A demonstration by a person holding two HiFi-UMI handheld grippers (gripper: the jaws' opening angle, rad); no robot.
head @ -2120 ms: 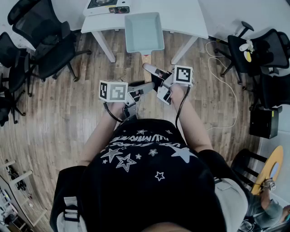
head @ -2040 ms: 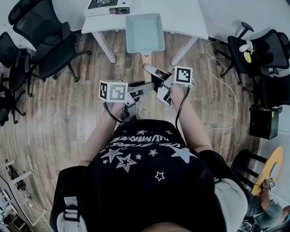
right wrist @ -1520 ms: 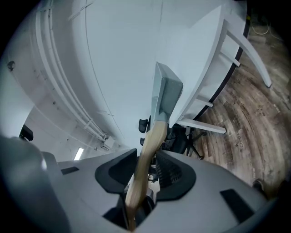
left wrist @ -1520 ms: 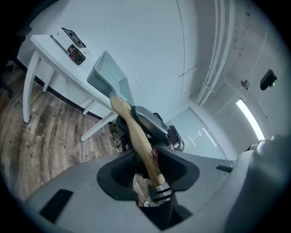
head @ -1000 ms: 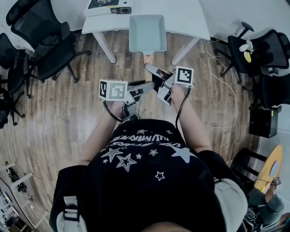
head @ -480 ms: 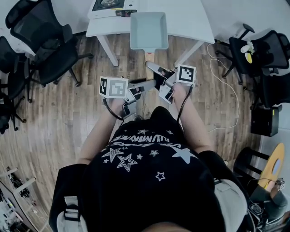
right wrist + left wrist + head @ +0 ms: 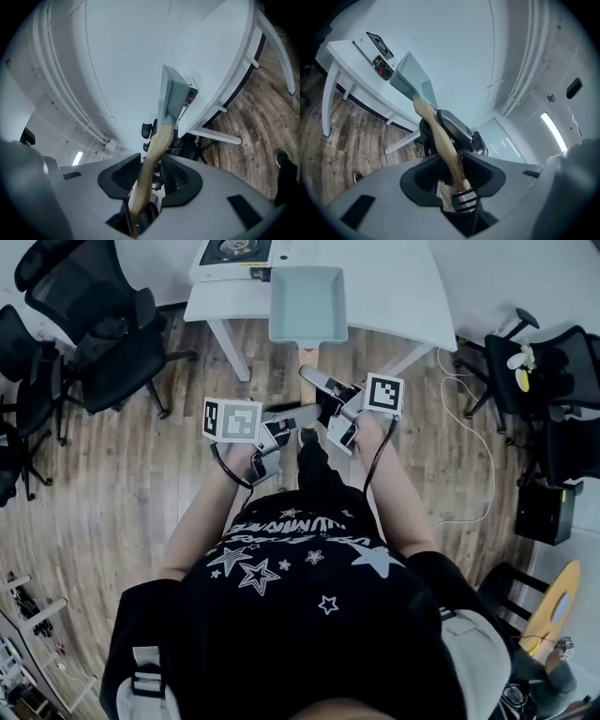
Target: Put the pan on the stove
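**Two-Gripper Carry: Pan Held by Its Wooden Handle**

**Location.** The pan (image 7: 307,304) is a pale blue-green vessel with square sides and a long wooden handle (image 7: 439,136). You hold it in the air, with its body over the near edge of the white table (image 7: 394,282). It is short of the stove (image 7: 239,251), which sits at the table's far left corner.

**Grip state.** The jaws of the left gripper (image 7: 452,171) are partly closed, and their pads press on the handle near its butt end. The jaws of the right gripper (image 7: 149,180) are closed to a similar width on the same handle, nearer the pan body. Neither claw touches the pan walls.

**Handling.**
- Treat the pan as rigid; it will not flex.
- Most of its weight probably lies in the body, ahead of both grips, so expect the front to dip.
- The handle is smooth, rounded wood and may roll between the pads, which would tilt the pan sideways.

**Where to hold.**
- Keep both claws on the handle, spaced apart as they are.
- The forward grip should carry the load, and the rear grip should resist dipping and roll.
- Do not grip the thin rim.
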